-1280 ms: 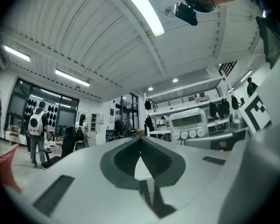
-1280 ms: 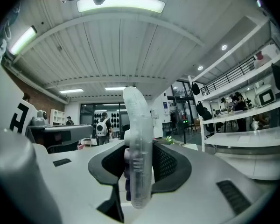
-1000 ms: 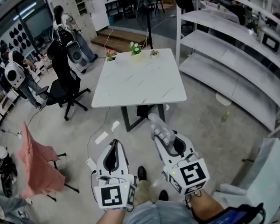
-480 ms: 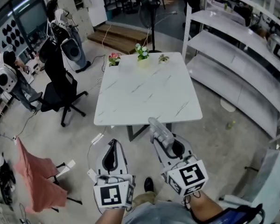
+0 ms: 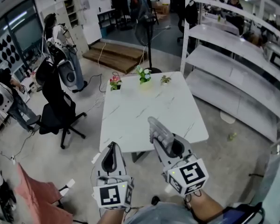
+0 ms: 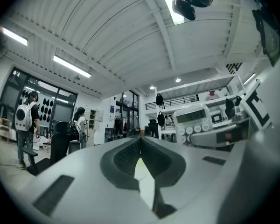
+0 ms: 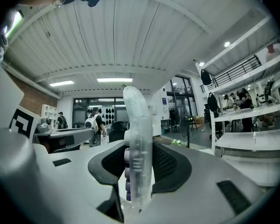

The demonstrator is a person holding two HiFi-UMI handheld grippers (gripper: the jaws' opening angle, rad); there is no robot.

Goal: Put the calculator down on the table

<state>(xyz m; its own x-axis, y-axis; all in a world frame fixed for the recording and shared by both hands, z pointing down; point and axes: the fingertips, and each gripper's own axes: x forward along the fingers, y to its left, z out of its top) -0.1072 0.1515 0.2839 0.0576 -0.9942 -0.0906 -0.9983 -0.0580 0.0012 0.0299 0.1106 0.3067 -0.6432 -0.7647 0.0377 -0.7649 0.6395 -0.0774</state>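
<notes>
The calculator (image 5: 157, 130) is a clear-cased unit with purple keys, standing on edge between the jaws of my right gripper (image 5: 160, 140), which is shut on it. In the right gripper view the calculator (image 7: 137, 148) rises upright between the dark pads (image 7: 170, 164). Its display and round buttons (image 6: 193, 120) also show at the right of the left gripper view. My left gripper (image 5: 113, 145) is beside it, shut and holding nothing, tips together (image 6: 140, 139). Both grippers point level, over the near edge of the white marble table (image 5: 144, 111).
Three small flower pots (image 5: 143, 74) line the table's far edge. White shelving (image 5: 233, 73) runs along the right. A black office chair (image 5: 56, 111) stands left of the table, a pink-draped chair (image 5: 37, 199) at lower left, a floor fan (image 5: 142, 31) behind. People stand at far left.
The table has come closer and now lies under the gripper tips, as both grippers moved forward together. The right gripper's hold on the calculator is unchanged.
</notes>
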